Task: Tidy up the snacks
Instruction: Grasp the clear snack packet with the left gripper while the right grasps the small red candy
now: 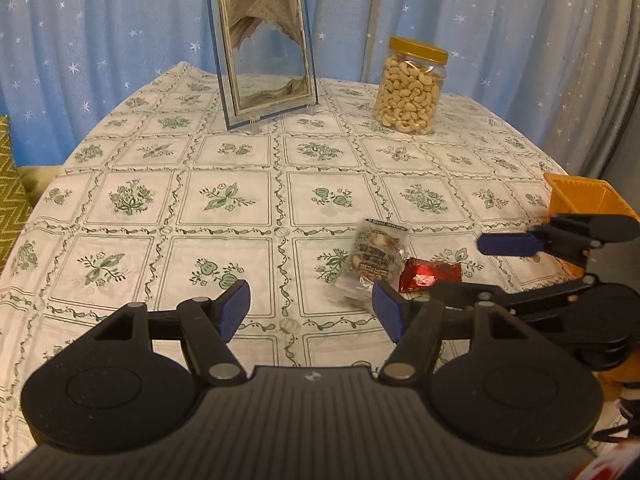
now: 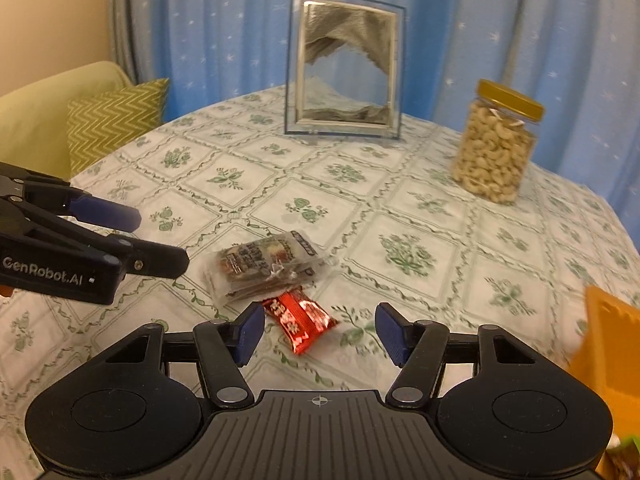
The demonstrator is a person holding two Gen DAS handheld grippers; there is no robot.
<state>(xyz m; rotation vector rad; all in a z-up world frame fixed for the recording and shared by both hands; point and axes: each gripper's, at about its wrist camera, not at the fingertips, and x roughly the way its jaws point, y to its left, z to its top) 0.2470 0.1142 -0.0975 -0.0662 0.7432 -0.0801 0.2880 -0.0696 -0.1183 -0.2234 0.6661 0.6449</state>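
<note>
A white tablecloth (image 1: 224,196) carries green floral squares. The curtain (image 1: 100,28) is blue with white stars. One snack wrapper (image 2: 302,318) is shiny red.

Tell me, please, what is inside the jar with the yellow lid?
The jar is packed with pale cashew nuts, visible through its clear wall almost up to the yellow lid. Whatever sits in the middle, behind the outer nuts, cannot be seen.
</note>
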